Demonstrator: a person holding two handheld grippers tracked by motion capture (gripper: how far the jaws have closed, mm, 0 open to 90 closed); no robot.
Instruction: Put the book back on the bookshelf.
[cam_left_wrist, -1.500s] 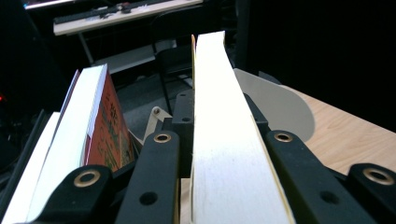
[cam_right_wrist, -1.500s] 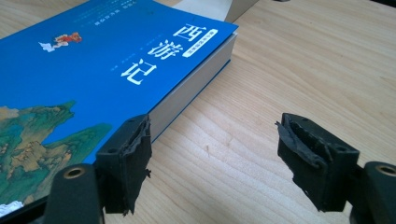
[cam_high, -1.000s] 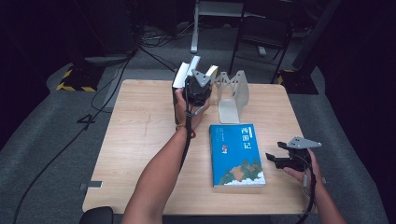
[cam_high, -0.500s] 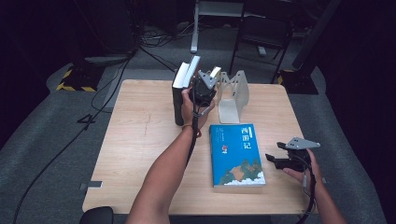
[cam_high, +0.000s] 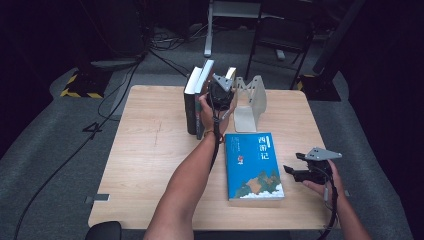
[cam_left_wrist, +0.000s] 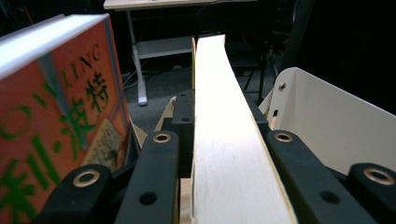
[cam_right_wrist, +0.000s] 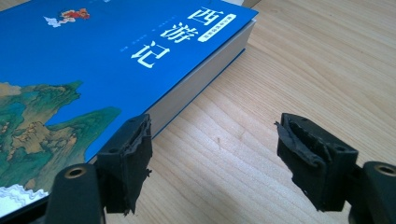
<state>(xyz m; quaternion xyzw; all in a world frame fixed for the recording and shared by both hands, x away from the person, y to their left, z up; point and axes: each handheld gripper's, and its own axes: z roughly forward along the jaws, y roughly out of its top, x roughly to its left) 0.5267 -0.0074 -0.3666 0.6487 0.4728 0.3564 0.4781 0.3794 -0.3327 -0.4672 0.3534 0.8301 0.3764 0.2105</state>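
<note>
The pale book (cam_left_wrist: 219, 140) stands upright between an orange-covered book (cam_left_wrist: 56, 116) and a white bookend (cam_high: 250, 100), clamped in the left gripper (cam_high: 220, 92) fingers (cam_left_wrist: 154, 177). The right gripper (cam_right_wrist: 215, 158) fingers gape empty beside a blue book (cam_high: 252, 165) lying flat on the worktop (cam_high: 150, 150); the orange cover's lettering reads in the left gripper view.

The high view looks down on the table (cam_high: 150, 150); both gripper views sit close, the right sharing the blue book (cam_right_wrist: 93, 56)

Upright books (cam_high: 194, 102) and the white bookend (cam_high: 251, 102) flank a narrow slot; the blue book (cam_high: 252, 165) lies near the table's (cam_high: 150, 165) open left side.
</note>
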